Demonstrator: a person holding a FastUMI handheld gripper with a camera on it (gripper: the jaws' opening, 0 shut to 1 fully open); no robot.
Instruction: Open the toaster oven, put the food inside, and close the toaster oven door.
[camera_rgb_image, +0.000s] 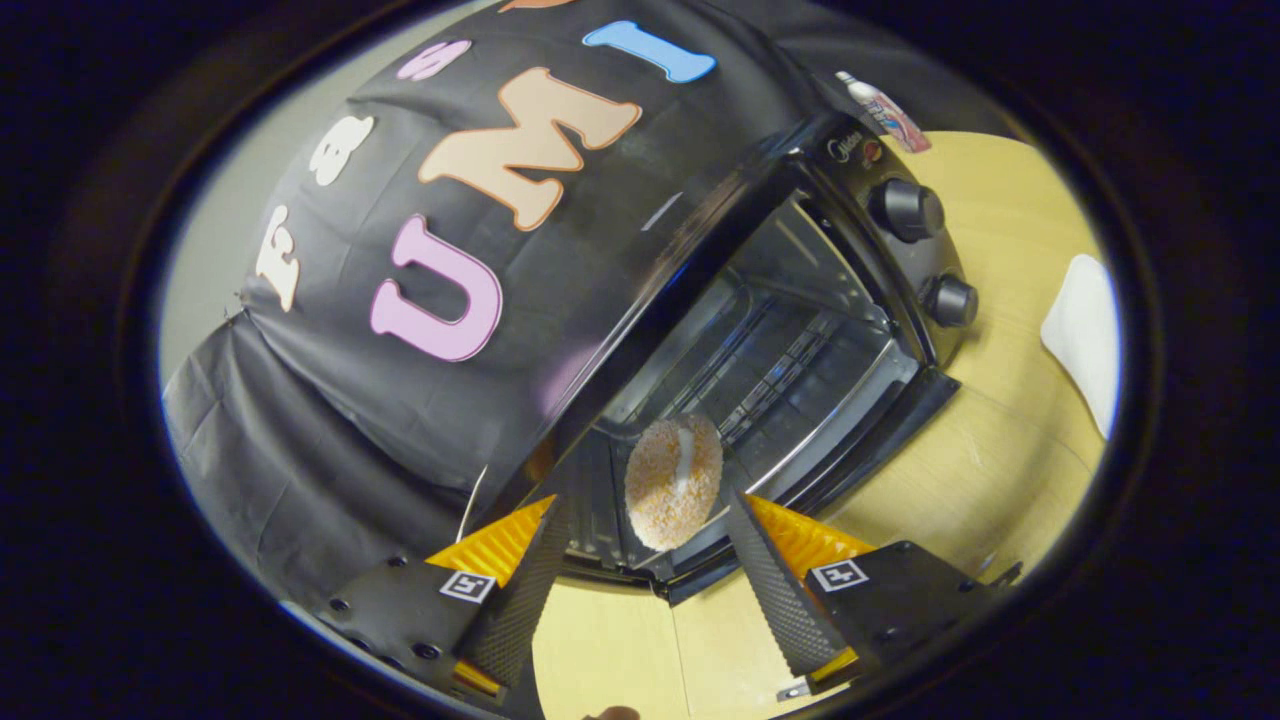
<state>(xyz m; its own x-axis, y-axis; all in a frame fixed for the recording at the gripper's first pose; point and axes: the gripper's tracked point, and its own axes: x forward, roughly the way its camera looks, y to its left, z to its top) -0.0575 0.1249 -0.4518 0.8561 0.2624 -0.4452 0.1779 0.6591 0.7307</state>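
Step in hand: the toaster oven (800, 330) stands open, so by my reckoning the job now is getting the food inside and then closing up.
Hand-held gripper: my hand-held gripper (640, 555) sits low in the centre of the frame, fingers spread wide with nothing pressed between them — I hold nothing.
Food: a round, crumb-coated piece (672, 482) with a pale streak on top, just ahead of my fingers and between their tips, on the lowered door (640, 570) near the cavity mouth; I cannot tell whether it rests flat or leans.
Which way it points: its long axis runs from lower left to upper right of the frame, toward the wire rack (780, 375), and its broad face is turned to me.
Doing it well: I judge it best to nudge or re-grip the food along that axis, straight into the cavity — clear of the door's hinge line before lifting the door.
Oven: its knobs (908, 210) lie upper right; the cavity opens toward me.
Counter: the counter (1000, 470) spreads at lower right, a white object (1085, 335) at far right.
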